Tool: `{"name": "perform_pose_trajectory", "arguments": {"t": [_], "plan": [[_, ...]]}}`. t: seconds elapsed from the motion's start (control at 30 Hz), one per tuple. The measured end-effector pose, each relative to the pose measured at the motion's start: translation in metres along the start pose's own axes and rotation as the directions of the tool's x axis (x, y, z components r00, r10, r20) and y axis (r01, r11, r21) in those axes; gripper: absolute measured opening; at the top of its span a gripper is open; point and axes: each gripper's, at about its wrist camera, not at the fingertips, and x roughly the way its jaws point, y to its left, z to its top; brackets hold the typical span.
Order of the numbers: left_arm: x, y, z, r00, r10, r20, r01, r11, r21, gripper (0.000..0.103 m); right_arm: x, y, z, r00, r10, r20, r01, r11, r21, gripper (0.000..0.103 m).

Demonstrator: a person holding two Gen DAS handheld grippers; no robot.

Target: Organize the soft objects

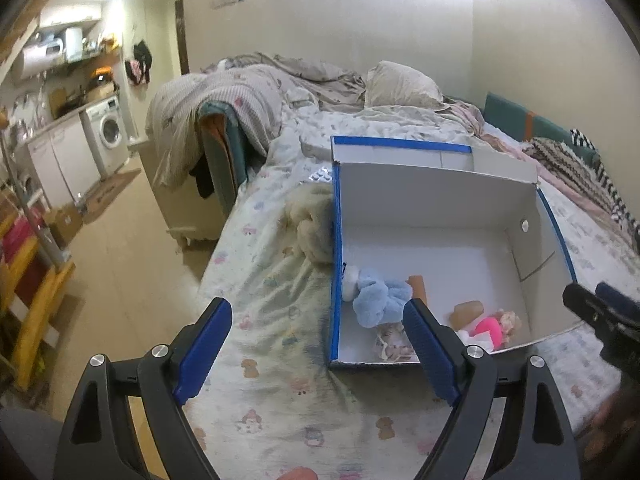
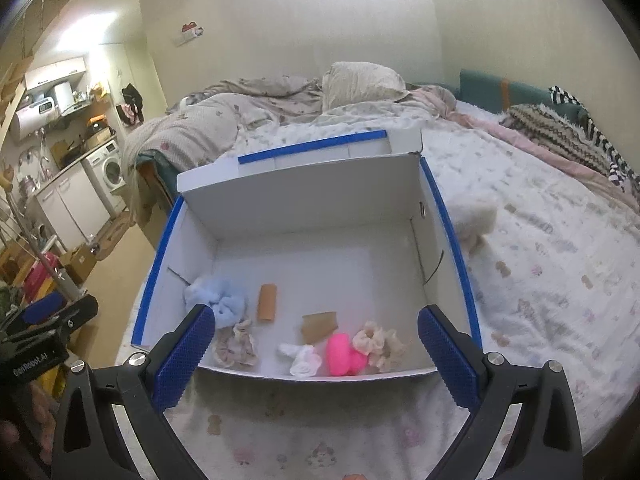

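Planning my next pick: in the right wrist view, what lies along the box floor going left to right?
Light blue scrunchie → upright tan roll → flat tan piece → pink item → cream scrunchie. All are inside the white box. The floral scrunchie and the white cloth piece sit nearer, so I left them out.

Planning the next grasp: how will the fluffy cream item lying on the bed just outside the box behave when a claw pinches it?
The fluffy cream item looks plush and slumped, so it will probably compress and sag rather than hold shape. Its bulk suggests it is light for its size. Lying against the box wall on the rumpled bedsheet, it seems unlikely to roll.
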Motion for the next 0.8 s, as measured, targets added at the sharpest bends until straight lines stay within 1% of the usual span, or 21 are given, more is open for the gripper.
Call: {"name": "perform_pose_trajectory", "arguments": {"t": [0.1, 0.2, 0.27, 0.3, 0.33, 0.43, 0.6, 0.8], "plan": [[0.0012, 0.0021, 0.0008, 1.0, 0.009, 0.004, -0.009, 1.0, -0.017, 0.087, 0.0007, -0.0012, -0.0007, 1.0, 0.007, 0.001, -0.007, 1.0, 0.013, 0.103], [0.0002, 0.0046, 0.0013, 1.0, -0.012, 0.009, 0.012, 0.999, -0.041, 0.088, -0.0012, -0.0007, -0.0013, 1.0, 0.008, 0.014, -0.008, 1.0, 0.015, 0.103], [-0.0006, 0.0036, 0.0013, 1.0, -0.006, 0.016, 0.007, 0.999, -0.037, 0.094, -0.0009, 0.0006, -0.0016, 1.0, 0.005, 0.02, -0.005, 1.0, 0.009, 0.103], [-0.001, 0.0032, 0.0017, 1.0, -0.007, 0.02, 0.008, 0.999, -0.036, 0.099, -0.0004, 0.0015, -0.0019, 1.0, 0.002, 0.02, -0.002, 1.0, 0.005, 0.103], [-0.002, 0.003, 0.0018, 1.0, -0.009, 0.024, 0.01, 0.999, -0.038, 0.101, 0.0005, 0.0017, -0.0021, 1.0, 0.0, 0.019, 0.0, 1.0, 0.002, 0.103], [-0.0045, 0.0034, 0.0022, 0.999, -0.015, 0.032, 0.016, 0.999, -0.043, 0.102, 0.0009, 0.003, -0.0024, 1.0, 0.001, 0.021, -0.001, 1.0, -0.004, 0.103], [-0.0048, 0.0038, 0.0029, 1.0, -0.026, 0.016, 0.027, 0.999, -0.043, 0.102, 0.0003, 0.0034, -0.0026, 1.0, -0.002, 0.023, 0.002, 1.0, -0.006, 0.103], [-0.005, 0.0019, 0.0034, 1.0, -0.023, 0.012, 0.024, 0.999, -0.04, 0.102, 0.0004, 0.0035, -0.0025, 1.0, -0.002, 0.023, 0.002, 1.0, -0.008, 0.103]]}}
